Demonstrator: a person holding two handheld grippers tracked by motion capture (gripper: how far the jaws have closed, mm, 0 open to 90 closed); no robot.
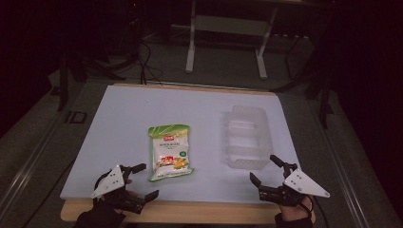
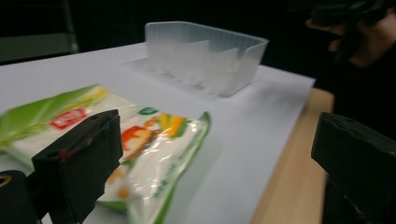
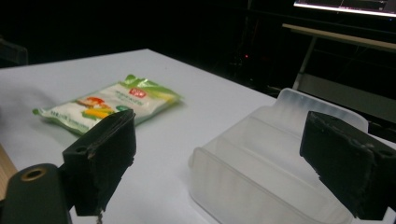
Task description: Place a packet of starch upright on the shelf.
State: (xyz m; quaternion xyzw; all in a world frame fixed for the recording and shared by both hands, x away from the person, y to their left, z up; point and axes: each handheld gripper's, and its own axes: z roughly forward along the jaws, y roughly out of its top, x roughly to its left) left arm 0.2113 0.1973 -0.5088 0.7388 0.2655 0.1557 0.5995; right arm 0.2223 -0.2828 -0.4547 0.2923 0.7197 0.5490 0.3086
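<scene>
A green and white snack bag [image 1: 169, 151] lies flat near the middle of the pale table top [image 1: 123, 123]. To its right stands a clear plastic bin [image 1: 247, 137] with dividers inside. My left gripper [image 1: 143, 181] rests at the front left edge, open, just left of the bag [image 2: 140, 149], with nothing between its jaws. At the front right my right gripper [image 1: 264, 169] is open too, close to the near end of the bin [image 3: 261, 172]. The bag [image 3: 109, 105] lies farther off in the right gripper view, and the bin [image 2: 205, 56] beyond the bag in the left gripper view.
The table's wooden front edge [image 1: 190, 211] runs between my hands. Behind the table stand a white frame [image 1: 228, 42] and dark stands with cables on the floor. The other hand [image 2: 359, 32] shows at the top right of the left gripper view.
</scene>
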